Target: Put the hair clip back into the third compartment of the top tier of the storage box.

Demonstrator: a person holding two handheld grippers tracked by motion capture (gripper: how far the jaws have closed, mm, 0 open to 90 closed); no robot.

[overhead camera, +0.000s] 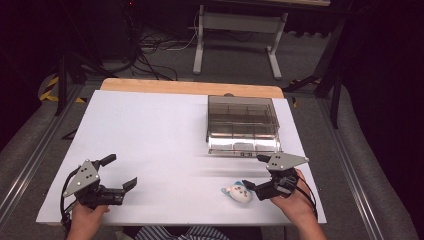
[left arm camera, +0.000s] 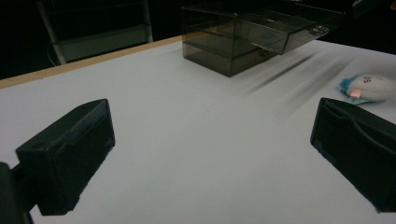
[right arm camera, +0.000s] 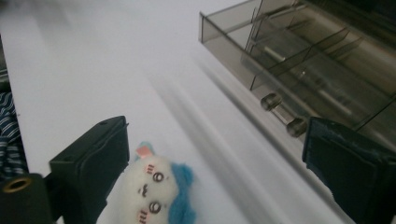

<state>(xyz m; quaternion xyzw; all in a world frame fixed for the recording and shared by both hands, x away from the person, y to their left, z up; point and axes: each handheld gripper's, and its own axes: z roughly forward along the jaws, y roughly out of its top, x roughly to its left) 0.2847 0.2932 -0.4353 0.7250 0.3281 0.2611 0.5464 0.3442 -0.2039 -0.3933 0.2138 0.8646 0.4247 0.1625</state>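
Note:
A small white plush toy [overhead camera: 237, 192] with blue ears and a drawn face lies near the table's front edge. My right gripper [overhead camera: 254, 171] stands open just right of it. In the right gripper view the plush toy [right arm camera: 149, 191] rests against the inner side of the left jaw, and the other jaw is far off by the box. My left gripper [overhead camera: 120, 171] is open over bare table at the front left, nothing between its jaws. From the left gripper view the plush toy [left arm camera: 369, 87] lies beyond the right jaw.
A smoky clear drawer box [overhead camera: 242, 125] with inner dividers sits at the back right of the white table [overhead camera: 150, 130]. Two round knobs [right arm camera: 283, 113] show on its front. A wooden strip [overhead camera: 190, 86] runs along the far edge. Cables and a metal stand lie on the floor behind.

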